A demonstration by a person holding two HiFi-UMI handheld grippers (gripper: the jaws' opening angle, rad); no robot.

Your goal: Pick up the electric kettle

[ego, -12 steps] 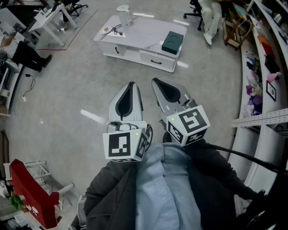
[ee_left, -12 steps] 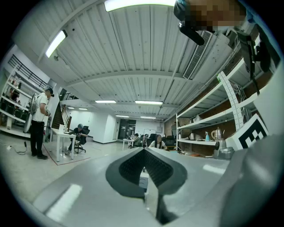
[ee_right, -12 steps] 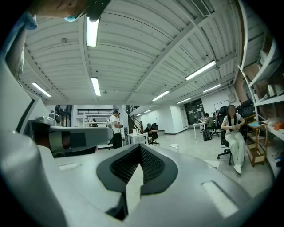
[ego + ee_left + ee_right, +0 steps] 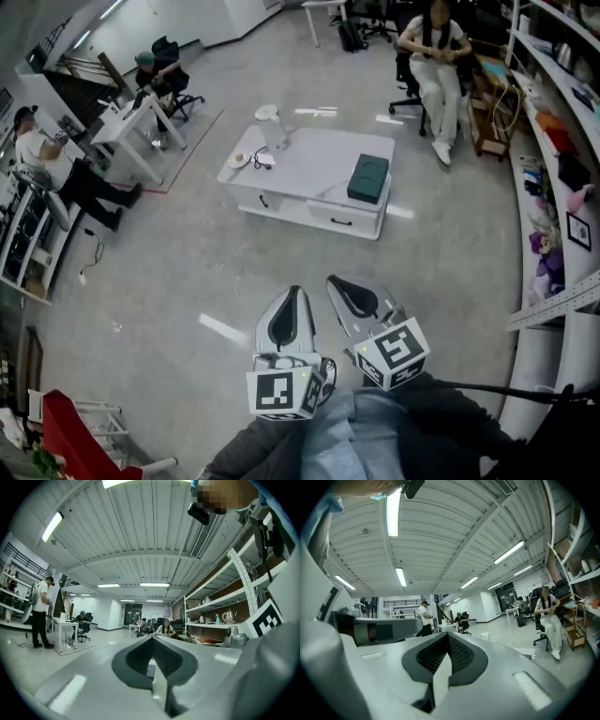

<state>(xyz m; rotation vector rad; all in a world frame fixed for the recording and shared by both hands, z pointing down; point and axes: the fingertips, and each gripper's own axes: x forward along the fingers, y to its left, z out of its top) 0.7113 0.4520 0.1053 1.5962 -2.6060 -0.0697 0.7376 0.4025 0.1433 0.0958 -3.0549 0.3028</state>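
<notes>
A: State of jaws, L gripper (image 4: 152, 638)?
B: Pressed together at the tips, nothing between. Held level, pointing fwd over the grey floor (image 4: 169, 272).
A: And R gripper (image 4: 448, 635)?
B: Same: closed tip to tip, empty. Just beside the L one in head view, both marker cubes close to the body at the bottom edge.
A: Position of the kettle (image 4: 272, 129)?
B: Upright on the low white table (image 4: 309, 159), at its far-left corner. Well apart from both grippers, touched by neither.
A: Anything else on the table?
B: Dark green box (image 4: 367, 178) toward the right end. Small plate (image 4: 237, 159) near the left edge, close to the kettle. Thin dark cable (image 4: 265, 161) just beside the plate, on the kettle side.
A: And around the table?
B: Seated person (image 4: 433, 56) on an office chair beyond it, to the right. Another person sitting at a white desk (image 4: 122, 131) on the left. Shelves (image 4: 548, 122) along the right wall w/ misc. items, too small to tell.
</notes>
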